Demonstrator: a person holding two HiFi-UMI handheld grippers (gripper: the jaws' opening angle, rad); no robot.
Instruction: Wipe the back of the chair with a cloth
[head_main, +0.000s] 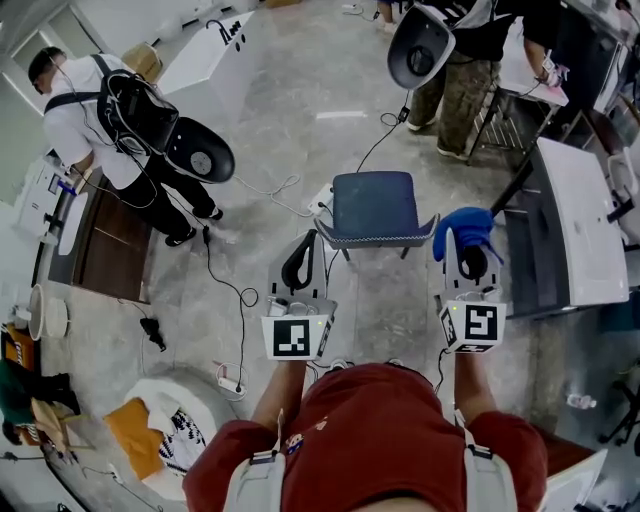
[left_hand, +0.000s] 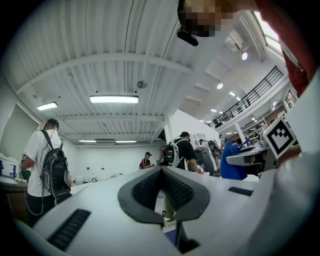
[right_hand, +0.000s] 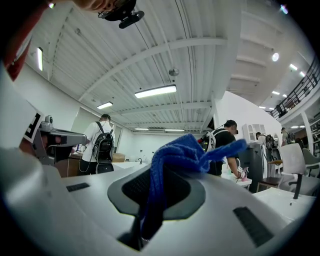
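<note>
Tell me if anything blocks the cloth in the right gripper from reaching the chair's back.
Nothing visible does. The right gripper holds the blue cloth just right of the chair, with only floor between them. The left gripper, shut and empty, is at the chair's other side.

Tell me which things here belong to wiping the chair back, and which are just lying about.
For the job: blue cloth, clamped in the right gripper; blue chair; left gripper, shut on nothing.

Just lying about: power strip on the floor; white table at the right.
</note>
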